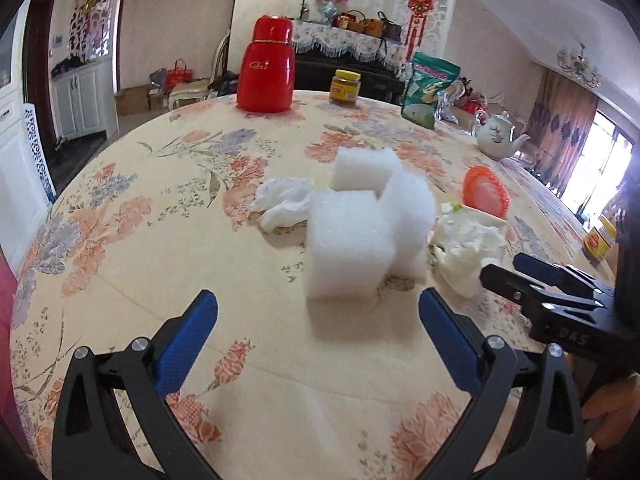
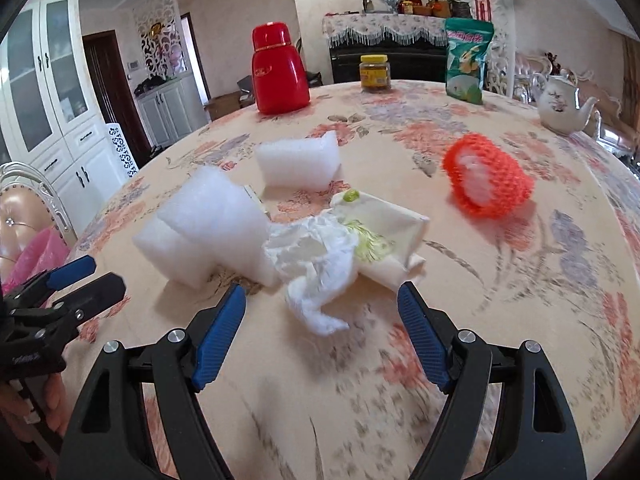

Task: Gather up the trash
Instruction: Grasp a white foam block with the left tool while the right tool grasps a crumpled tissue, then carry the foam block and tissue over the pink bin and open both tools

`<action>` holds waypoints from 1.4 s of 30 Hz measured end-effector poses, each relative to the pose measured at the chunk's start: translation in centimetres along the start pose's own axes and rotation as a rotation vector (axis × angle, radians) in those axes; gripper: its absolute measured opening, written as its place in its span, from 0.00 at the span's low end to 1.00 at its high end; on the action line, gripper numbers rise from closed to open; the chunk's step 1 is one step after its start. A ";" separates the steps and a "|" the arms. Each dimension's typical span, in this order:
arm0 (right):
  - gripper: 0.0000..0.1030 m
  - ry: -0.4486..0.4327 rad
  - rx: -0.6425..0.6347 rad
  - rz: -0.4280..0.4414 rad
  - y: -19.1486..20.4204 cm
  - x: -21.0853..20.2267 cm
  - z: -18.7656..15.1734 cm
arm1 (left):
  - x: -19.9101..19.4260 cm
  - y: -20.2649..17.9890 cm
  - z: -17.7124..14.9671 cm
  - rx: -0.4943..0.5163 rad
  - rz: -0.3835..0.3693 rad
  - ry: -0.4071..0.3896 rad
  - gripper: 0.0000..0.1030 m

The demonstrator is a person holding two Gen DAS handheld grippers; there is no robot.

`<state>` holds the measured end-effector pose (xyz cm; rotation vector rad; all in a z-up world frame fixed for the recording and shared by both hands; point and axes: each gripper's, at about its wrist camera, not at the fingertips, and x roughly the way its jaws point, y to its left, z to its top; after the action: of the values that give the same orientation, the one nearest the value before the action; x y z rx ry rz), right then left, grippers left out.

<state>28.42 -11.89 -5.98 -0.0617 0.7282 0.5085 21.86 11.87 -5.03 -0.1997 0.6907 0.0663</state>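
Trash lies mid-table on the floral cloth. A bent white foam piece (image 1: 360, 236) stands just ahead of my open, empty left gripper (image 1: 318, 312); it shows left of centre in the right wrist view (image 2: 204, 224). A second foam block (image 2: 298, 164) lies behind. A crumpled tissue (image 2: 316, 264) on a stained paper wrapper (image 2: 384, 220) sits just ahead of my open, empty right gripper (image 2: 322, 304). An orange foam net sleeve (image 2: 488, 184) lies to the right. Another crumpled tissue (image 1: 284, 200) lies left of the foam.
At the table's far edge stand a red thermos (image 1: 266, 66), a yellow-lidded jar (image 1: 345, 87), a green snack bag (image 1: 430, 88) and a white teapot (image 1: 496, 134). A pink bag (image 2: 36, 256) hangs by a chair at the left. My left gripper also shows in the right wrist view (image 2: 92, 274).
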 end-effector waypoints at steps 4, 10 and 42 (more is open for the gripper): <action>0.65 0.030 0.008 -0.003 0.0 2.0 1.0 | 0.8 0.1 0.4 0.007 0.009 0.015 0.94; 0.23 0.041 0.036 0.000 -0.8 2.4 1.1 | 2.5 -1.0 1.0 0.042 0.002 0.050 0.88; 0.20 -0.020 0.096 -0.065 -2.1 0.4 0.3 | 0.9 -3.1 0.3 0.053 -0.006 -0.011 0.47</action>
<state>29.86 -13.52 -6.25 0.0096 0.7274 0.4108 23.13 8.85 -4.88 -0.1500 0.6802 0.0430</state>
